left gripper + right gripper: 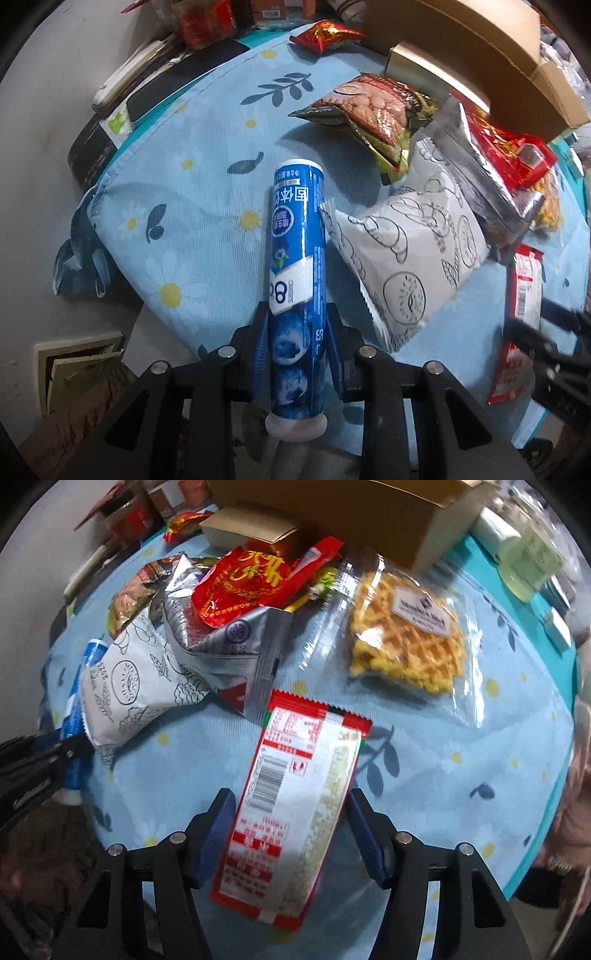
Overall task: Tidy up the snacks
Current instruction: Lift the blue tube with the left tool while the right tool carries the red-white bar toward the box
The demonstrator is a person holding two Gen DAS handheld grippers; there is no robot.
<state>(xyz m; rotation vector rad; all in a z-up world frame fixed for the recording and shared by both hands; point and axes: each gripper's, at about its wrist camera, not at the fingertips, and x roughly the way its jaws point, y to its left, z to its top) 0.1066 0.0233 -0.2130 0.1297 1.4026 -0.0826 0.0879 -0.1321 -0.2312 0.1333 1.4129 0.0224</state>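
Observation:
My left gripper [295,332] is shut on a blue tube of tablets [297,258] with a white cap, which points away over the blue flowered cloth [207,192]. My right gripper [291,830] straddles a red and white packet [295,805] that lies label up on the cloth. Its blue pads [218,834] stand beside the packet's long edges, and a narrow gap shows on the right side. A white bag with line drawings [413,258] lies right of the tube, touching it. In the right wrist view the tube [75,716] and the left gripper show at the left edge.
Piled behind are a silver bag [225,642], a red bag [243,587], a brown nut bag [373,107] and a clear waffle pack [406,638]. Cardboard boxes [332,513] stand at the back. Another red bag [325,35] lies far back. The cloth's edge [110,221] drops off at left.

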